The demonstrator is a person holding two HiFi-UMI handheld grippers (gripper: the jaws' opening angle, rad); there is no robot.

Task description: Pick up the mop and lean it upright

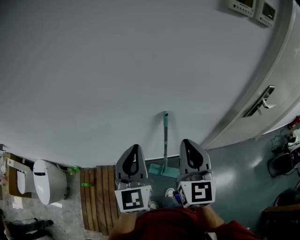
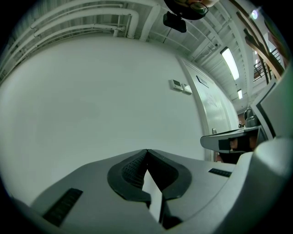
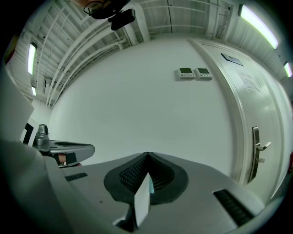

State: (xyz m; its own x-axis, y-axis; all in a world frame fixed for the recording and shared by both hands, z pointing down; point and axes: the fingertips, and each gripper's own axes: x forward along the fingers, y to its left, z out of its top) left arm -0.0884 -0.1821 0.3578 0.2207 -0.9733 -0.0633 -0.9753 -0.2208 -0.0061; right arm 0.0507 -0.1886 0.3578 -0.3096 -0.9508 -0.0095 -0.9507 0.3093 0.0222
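The mop stands upright against the white wall in the head view, its teal handle rising from a teal flat head on the floor. Both grippers are held level in front of me, on either side of the handle and apart from it. My left gripper is shut with its tips meeting and nothing between them; its own view shows the closed pads facing bare wall. My right gripper is likewise shut and empty. The mop appears in neither gripper view.
A white toilet and a cardboard box sit at the left, with a wooden slat mat beside them. A white door with a metal handle stands at the right. Two wall control panels hang above, and dark clutter lies at far right.
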